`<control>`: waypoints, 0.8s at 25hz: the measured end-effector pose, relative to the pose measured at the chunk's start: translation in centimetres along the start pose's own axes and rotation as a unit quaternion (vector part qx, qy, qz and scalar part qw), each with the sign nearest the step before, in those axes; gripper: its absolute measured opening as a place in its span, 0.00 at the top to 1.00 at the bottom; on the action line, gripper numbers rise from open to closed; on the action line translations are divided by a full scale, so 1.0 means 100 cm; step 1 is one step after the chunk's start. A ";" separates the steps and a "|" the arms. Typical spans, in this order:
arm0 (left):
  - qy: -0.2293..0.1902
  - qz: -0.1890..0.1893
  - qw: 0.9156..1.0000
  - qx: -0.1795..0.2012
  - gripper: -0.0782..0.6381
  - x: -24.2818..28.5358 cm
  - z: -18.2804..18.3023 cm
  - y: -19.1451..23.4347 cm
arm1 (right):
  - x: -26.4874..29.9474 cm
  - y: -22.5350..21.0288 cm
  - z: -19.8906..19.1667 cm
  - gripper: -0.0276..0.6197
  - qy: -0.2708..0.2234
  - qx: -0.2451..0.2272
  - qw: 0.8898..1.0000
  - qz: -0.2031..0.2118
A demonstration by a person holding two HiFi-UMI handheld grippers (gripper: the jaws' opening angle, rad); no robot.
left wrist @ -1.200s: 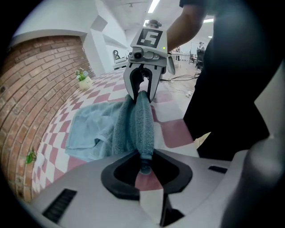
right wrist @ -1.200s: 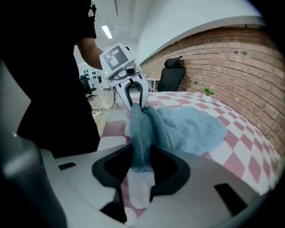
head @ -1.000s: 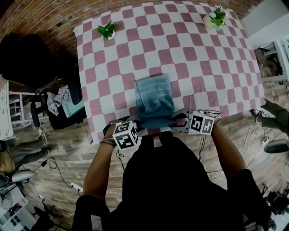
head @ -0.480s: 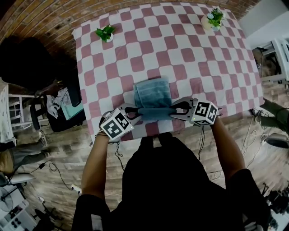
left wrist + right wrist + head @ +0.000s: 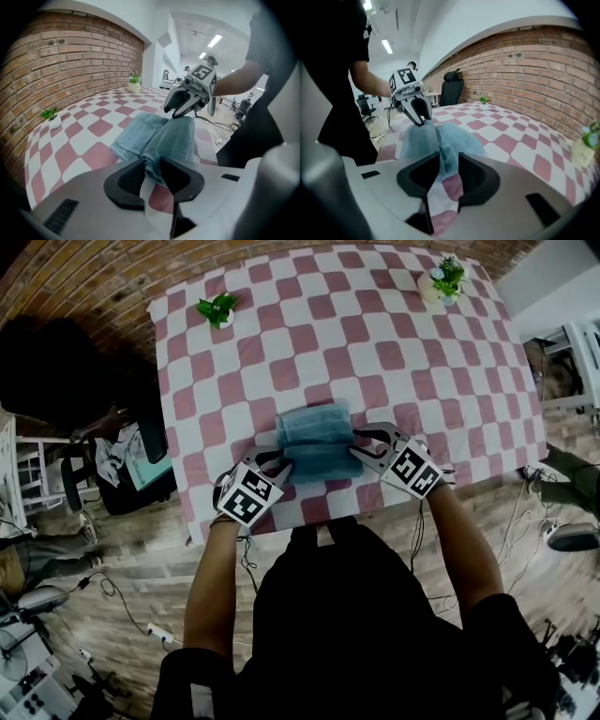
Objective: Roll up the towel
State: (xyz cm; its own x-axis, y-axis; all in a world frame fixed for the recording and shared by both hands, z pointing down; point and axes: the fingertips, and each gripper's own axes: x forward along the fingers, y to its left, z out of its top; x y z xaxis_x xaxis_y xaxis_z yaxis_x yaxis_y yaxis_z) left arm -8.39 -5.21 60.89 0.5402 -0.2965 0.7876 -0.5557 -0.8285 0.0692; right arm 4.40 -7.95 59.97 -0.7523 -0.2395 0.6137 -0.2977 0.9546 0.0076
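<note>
Blue towel (image 5: 317,442) in left gripper (image 5: 152,165) jaws, widening, right gripper (image 5: 449,165) clamped, pinch unclear overhead

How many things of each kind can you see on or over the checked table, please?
1 towel
2 potted plants
2 grippers: left gripper, jaws just opening slightly with the towel pinched between them; right gripper, shut on the towel
Total: 5
</note>
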 end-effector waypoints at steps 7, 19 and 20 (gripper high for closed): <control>0.012 0.001 1.000 -0.027 0.74 0.008 -0.005 0.009 | -0.043 0.033 0.042 0.76 -0.031 -0.097 0.994 0.028; -0.027 -0.015 0.999 -0.044 0.72 -0.005 -0.002 0.005 | 0.004 0.061 -0.021 0.61 0.097 -0.282 0.954 -0.001; -0.039 -0.002 0.999 -0.017 0.69 -0.013 0.003 0.005 | 0.004 0.060 -0.021 0.63 0.099 -0.269 0.958 0.006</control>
State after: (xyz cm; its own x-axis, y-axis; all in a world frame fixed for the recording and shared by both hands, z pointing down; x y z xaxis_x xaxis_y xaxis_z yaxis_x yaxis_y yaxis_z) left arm -9.19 -5.37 59.71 0.5894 -0.3308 0.7370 -0.5739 -0.8136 0.0937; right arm 3.52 -1.97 61.90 -0.6117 -0.2398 0.7539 0.0962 0.9233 0.3718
